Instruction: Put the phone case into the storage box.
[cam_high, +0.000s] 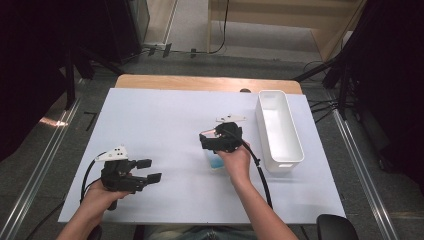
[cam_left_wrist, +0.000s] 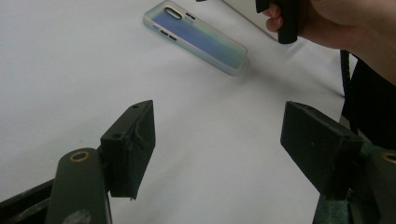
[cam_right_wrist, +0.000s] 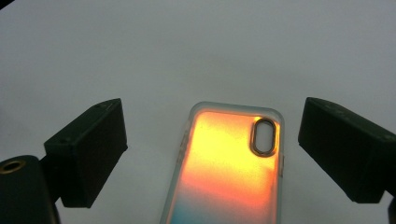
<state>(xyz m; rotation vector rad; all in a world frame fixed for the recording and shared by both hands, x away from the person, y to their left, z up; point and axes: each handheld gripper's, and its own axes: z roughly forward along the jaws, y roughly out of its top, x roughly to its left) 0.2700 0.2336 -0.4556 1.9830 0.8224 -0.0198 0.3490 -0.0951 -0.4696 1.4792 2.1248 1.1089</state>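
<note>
Two risks: right gripper (cam_right_wrist: 212, 154) jaws spread, straddling flat iridescent translucent phone case (cam_right_wrist: 229, 163) on white desk (cam_high: 165, 125), not yet pinching; thin case may skid or slip out. Left gripper (cam_left_wrist: 219, 154) jaws released, idle.

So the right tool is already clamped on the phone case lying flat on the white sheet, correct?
Not clamped. In the right gripper view the right tool stands open, its jaws apart on either side of the phone case with gaps showing. The case does lie flat on the white sheet.
</note>
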